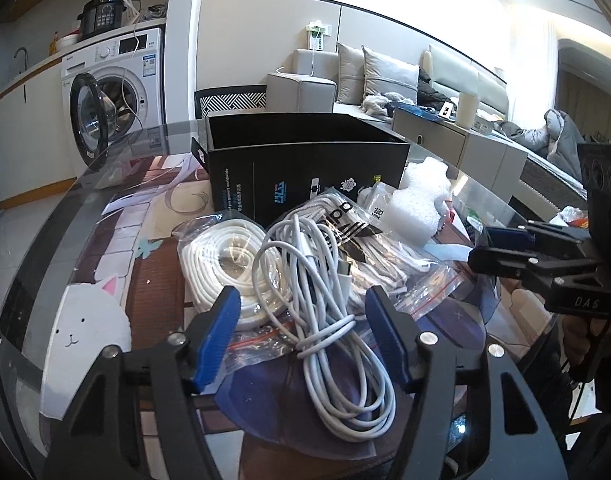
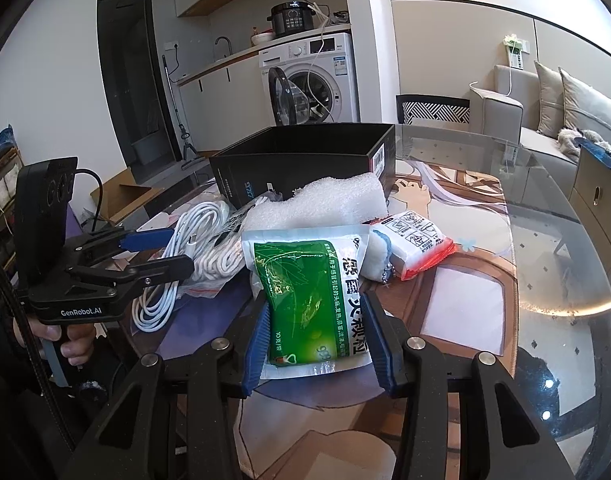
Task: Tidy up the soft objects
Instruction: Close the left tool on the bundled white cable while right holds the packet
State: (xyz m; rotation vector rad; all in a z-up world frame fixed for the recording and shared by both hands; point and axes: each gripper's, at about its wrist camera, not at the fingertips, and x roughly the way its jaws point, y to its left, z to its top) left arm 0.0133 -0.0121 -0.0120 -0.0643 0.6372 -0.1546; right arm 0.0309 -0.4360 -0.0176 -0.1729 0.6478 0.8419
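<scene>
Green pouch (image 2: pixel 311 300) lay on the glass table (image 2: pixel 553 240) before the black box (image 2: pixel 305 160), clamped by the right gripper (image 2: pixel 317 348). White cable (image 1: pixel 333 320) sat left of the pouch between the left gripper's (image 1: pixel 301 340) unclenched jaws. Beyond the box stood a washing machine (image 2: pixel 317 76).

Washing machine (image 1: pixel 117 92), beige sofa (image 1: pixel 345 76)
</scene>
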